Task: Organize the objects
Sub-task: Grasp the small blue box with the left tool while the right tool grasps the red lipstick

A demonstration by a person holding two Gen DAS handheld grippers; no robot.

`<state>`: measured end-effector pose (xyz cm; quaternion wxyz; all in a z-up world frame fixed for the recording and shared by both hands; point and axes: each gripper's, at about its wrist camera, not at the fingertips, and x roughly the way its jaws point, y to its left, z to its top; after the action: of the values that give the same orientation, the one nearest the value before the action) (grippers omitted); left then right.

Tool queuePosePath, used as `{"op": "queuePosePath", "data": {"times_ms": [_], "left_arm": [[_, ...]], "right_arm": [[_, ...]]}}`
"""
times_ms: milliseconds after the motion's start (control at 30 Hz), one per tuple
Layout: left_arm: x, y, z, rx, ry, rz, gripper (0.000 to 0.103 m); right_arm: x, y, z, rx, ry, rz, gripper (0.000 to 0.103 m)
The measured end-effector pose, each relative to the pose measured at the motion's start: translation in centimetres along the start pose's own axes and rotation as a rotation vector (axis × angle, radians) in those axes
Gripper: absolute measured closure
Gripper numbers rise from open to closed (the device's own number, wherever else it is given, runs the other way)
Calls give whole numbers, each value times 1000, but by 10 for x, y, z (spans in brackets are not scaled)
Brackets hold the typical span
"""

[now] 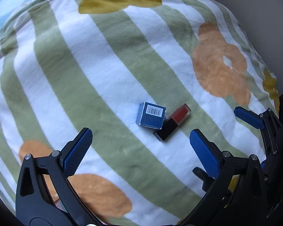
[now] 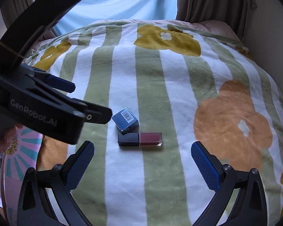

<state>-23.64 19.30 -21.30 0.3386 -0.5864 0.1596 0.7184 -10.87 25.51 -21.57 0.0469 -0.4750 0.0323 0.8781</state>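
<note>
A small blue box (image 1: 151,116) (image 2: 125,119) with a barcode label lies on a striped flower blanket (image 1: 103,66) (image 2: 179,94). Touching its side lies a lip-gloss tube (image 1: 171,124) (image 2: 140,139) with a black cap and a red clear body. My left gripper (image 1: 139,146) hovers open just short of both items, nothing between its blue pads. My right gripper (image 2: 142,162) is open too, with the tube a little ahead of its fingertips. In the right wrist view the left gripper (image 2: 71,99) reaches in from the left, close to the box. The right gripper's fingers (image 1: 249,117) show at the right edge of the left wrist view.
The blanket covers a soft raised surface that drops away at the far and right edges. Brown curtains (image 2: 213,0) and a pale blue sheet (image 2: 118,1) hang behind it. A pink patterned item (image 2: 15,150) lies at the lower left, next to a hand (image 2: 7,137).
</note>
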Motion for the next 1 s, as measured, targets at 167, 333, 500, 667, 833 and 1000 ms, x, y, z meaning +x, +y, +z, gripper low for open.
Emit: {"op": "queuePosePath", "data": {"times_ms": [167, 333, 500, 667, 833, 1000], "left_arm": [[42, 1, 13, 46, 61, -23, 3], [67, 0, 14, 80, 108, -12, 9], [78, 2, 15, 88, 110, -25, 14], [81, 4, 17, 108, 101, -35, 19], [78, 3, 15, 121, 90, -65, 42], [73, 0, 15, 113, 82, -119, 67]], "right_arm": [[38, 3, -7, 22, 48, -7, 1], [62, 4, -5, 15, 67, -22, 1], [77, 4, -5, 12, 74, -26, 1], [86, 1, -6, 40, 78, -17, 1], [92, 3, -9, 38, 85, -1, 18], [91, -5, -11, 69, 92, 12, 23]]}}
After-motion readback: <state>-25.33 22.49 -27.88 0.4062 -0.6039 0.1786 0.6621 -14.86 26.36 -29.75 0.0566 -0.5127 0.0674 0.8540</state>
